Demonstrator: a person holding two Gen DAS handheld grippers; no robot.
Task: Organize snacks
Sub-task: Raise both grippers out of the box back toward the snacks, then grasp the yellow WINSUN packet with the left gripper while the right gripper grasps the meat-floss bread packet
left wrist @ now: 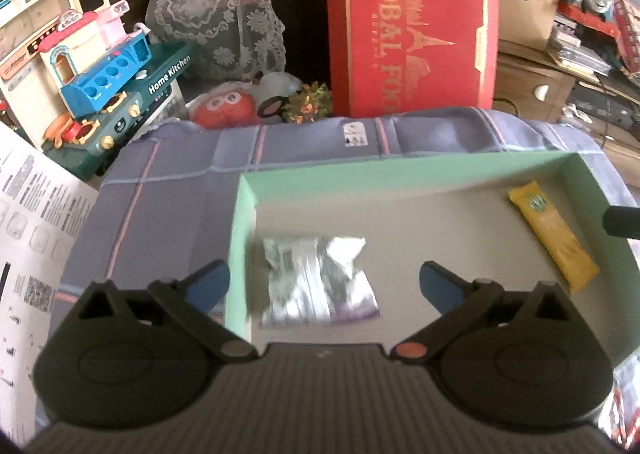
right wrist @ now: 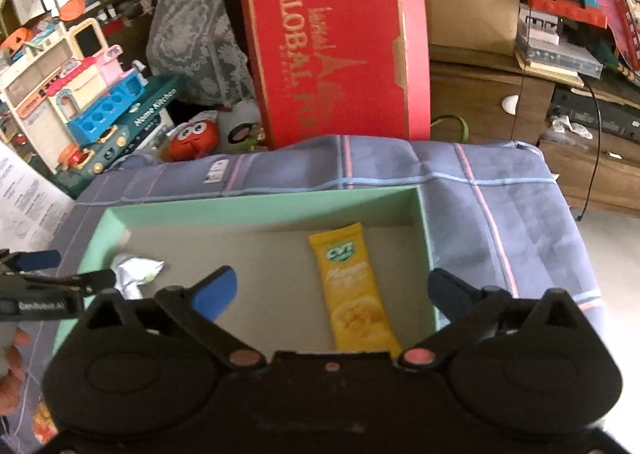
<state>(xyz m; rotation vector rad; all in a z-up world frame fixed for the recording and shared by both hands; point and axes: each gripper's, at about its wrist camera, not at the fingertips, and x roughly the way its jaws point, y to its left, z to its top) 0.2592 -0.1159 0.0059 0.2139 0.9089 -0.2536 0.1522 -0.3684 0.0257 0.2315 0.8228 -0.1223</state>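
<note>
Yellow snack bar lay flat by green box's right wall, long axis running near-to-far. Silver packet lay near left wall. Left gripper and right gripper both released, empty.

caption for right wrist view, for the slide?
Open right tongs above yellow mango snack lying in the green box.

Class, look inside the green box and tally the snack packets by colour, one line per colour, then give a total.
Yellow packet: 1
Silver packet: 1
Total in the green box: 2
</note>
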